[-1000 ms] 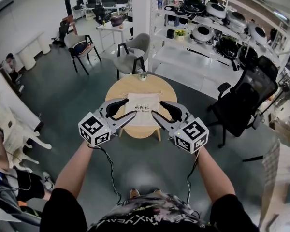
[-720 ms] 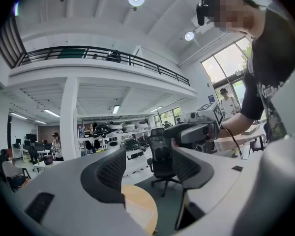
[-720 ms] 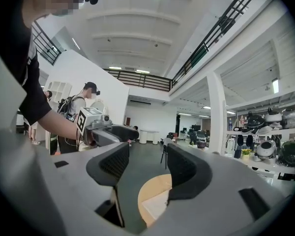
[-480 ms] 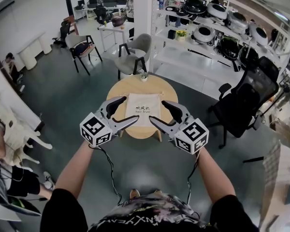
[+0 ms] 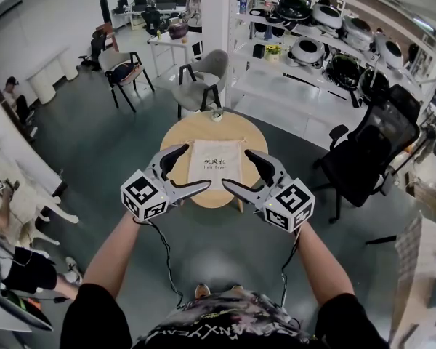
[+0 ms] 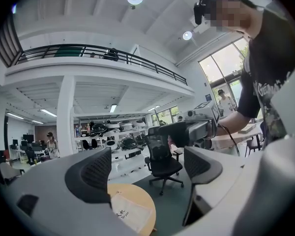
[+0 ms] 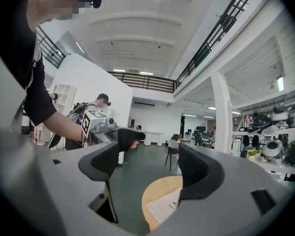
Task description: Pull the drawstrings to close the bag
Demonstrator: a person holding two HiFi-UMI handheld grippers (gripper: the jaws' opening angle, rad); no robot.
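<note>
Two grippers hang in the air above the near side of the round wooden table (image 5: pixel 203 128). The left gripper (image 5: pixel 196 167) is over the table's left edge and the right gripper (image 5: pixel 236 169) over its right edge. Both have their jaws spread wide, having just been opening, and nothing sits between them. The cream drawstring bag (image 5: pixel 216 163) lies flat in the middle of the table, printed side up, and neither gripper touches it.
</note>
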